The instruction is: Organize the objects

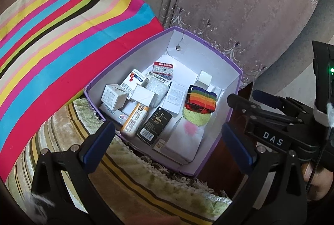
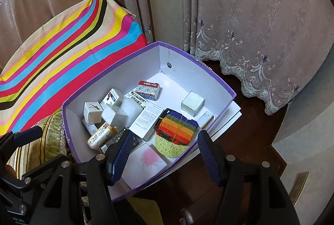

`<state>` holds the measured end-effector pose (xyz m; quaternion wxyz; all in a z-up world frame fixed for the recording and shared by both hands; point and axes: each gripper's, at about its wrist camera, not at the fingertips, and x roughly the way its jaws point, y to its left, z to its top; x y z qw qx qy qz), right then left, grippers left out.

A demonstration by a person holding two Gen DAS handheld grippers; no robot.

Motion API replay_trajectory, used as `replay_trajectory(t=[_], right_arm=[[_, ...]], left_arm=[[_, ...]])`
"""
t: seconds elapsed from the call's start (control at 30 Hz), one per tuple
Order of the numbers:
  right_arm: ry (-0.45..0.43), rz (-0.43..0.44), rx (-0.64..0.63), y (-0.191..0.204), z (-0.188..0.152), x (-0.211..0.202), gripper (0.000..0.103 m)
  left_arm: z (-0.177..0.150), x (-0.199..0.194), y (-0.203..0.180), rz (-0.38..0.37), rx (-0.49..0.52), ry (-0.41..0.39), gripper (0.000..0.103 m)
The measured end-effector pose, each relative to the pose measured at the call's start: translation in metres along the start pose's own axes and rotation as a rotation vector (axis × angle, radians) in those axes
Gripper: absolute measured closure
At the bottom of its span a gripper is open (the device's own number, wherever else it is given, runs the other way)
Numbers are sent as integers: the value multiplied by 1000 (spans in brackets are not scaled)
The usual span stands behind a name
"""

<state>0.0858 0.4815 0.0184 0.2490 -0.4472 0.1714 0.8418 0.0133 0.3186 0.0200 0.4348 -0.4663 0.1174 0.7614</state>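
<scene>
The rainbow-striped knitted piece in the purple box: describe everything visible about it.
The rainbow-striped knitted piece looks like soft yarn in bands of purple, blue, green, yellow, orange and red, with dark edging. It lies flat near the right wall of the purple box, partly covering a round yellow-green pad. One corner lies on a white printed box. Neither gripper touches it.

One purple cardboard box with white inner walls [image 2: 217, 81] holds the lot. Inside it lie three small white cube cartons: one far right [image 2: 192, 103], two at the left [image 2: 92, 112] [image 2: 114, 115]. There is one red-topped printed carton [image 2: 148, 87], one black barcode carton [image 1: 154, 125], one cream and orange cylindrical bottle [image 1: 135, 119], one rainbow-striped knitted pouch [image 2: 177, 129] and one round yellow-green fuzzy pad [image 2: 167, 146]. Further flat white cartons overlap too much to count.
</scene>
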Motion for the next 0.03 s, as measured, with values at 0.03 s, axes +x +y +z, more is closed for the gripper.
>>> replay_trajectory(t=[0.03], right_arm=[[1, 0, -1, 0, 0, 0, 38]], left_arm=[[1, 1, -1, 0, 2, 1, 0]])
